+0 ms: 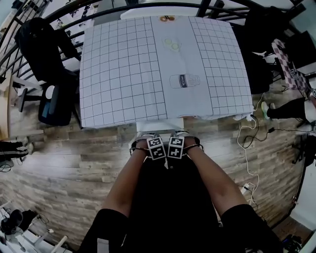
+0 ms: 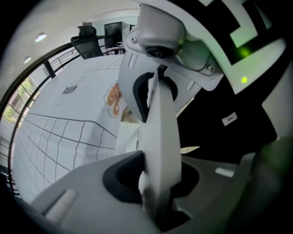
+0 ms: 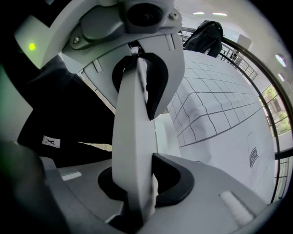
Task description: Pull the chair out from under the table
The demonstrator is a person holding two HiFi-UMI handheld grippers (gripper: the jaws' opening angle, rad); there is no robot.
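Observation:
The white chair (image 1: pixel 160 125) stands at the near edge of the table (image 1: pixel 123 74), which wears a white gridded cloth. Only a strip of the chair shows beyond the cloth's hem. My left gripper (image 1: pixel 148 138) and right gripper (image 1: pixel 179 137) sit side by side on the top edge of the chair's back, both pointing down. In the left gripper view the white chair back (image 2: pixel 158 128) runs up between the dark pads of my left gripper (image 2: pixel 155 183), which is shut on it. The right gripper view shows the same chair back (image 3: pixel 130 123) clamped in my right gripper (image 3: pixel 135 183).
A black office chair (image 1: pixel 47 52) with a dark blue seat (image 1: pixel 55 105) stands left of the table. Cables (image 1: pixel 247 148) trail over the wooden floor at the right, near a person's shoe (image 1: pixel 265 109). A dark railing (image 1: pixel 148 7) curves behind the table.

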